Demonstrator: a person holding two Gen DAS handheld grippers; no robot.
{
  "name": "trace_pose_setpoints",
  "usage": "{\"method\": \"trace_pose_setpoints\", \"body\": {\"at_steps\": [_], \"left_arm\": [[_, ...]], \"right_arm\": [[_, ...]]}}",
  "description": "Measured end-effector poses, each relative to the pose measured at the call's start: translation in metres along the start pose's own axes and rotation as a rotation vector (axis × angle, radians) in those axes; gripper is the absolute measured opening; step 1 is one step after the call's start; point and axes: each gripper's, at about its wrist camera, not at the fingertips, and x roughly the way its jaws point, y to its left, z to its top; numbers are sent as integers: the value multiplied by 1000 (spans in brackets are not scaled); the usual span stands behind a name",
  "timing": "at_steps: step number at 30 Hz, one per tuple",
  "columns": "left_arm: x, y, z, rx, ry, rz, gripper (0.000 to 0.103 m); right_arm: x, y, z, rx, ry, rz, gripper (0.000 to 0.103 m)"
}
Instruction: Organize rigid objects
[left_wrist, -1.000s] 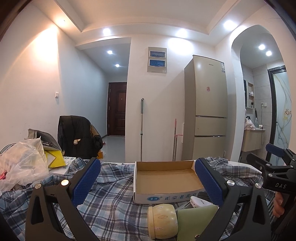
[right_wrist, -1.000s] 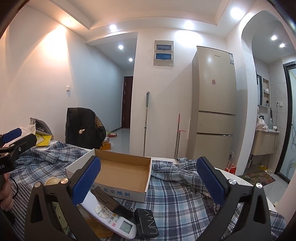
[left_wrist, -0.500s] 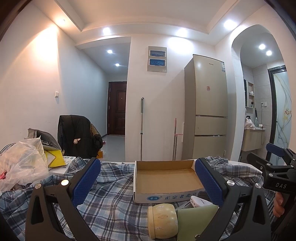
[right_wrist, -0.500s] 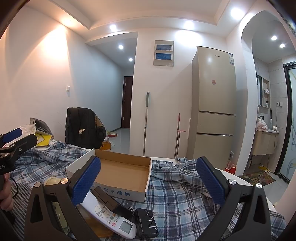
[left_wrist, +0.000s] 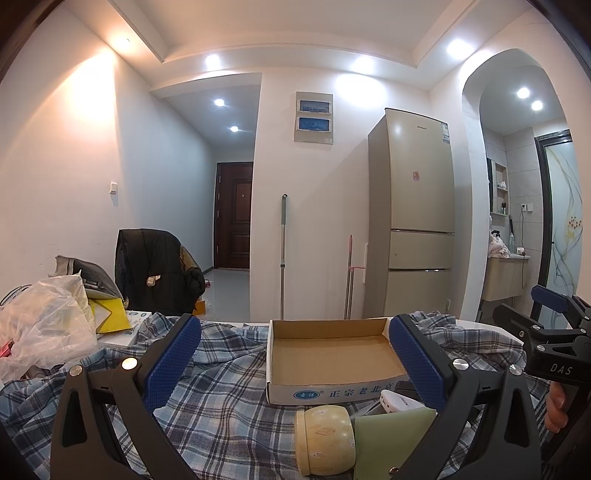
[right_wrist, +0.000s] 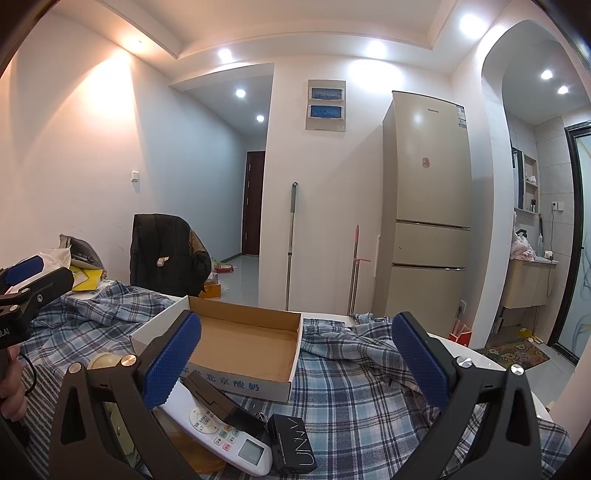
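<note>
Both claws are hanging over the plaid cloth, fingers spread wide, nothing between the pads.

Left gripper: jaws gaping, blue pads flanking the cardboard box sitting at 12 o'clock just past the tips. The box is lying open side up with bare cardboard showing inside. At 6 o'clock, nearer than the box, a cream jar is lying on its side, touching a pale green flat piece at its 3 o'clock. The white remote tip is poking out between the green piece and the box front.

Right gripper: also gaping, gripping nothing. The box is sitting at 11 o'clock. The remote is lying at 7 o'clock, buttons up, one end passing under the left finger pad. A long dark block is resting across it, running toward the box front. A small black box with white lettering is lying at 6 o'clock, just beside the remote's display end.

The other gripper is showing at each view's edge, with part of a hand on its grip.

A plastic bag is sitting at 9 o'clock in the left view.
</note>
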Motion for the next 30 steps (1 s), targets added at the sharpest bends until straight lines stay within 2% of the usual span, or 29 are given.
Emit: {"method": "trace_pose_setpoints", "body": {"at_steps": [30], "left_arm": [[1,0,-3,-3,5,9,103]], "right_arm": [[1,6,-1,-22,17,21,103]]}}
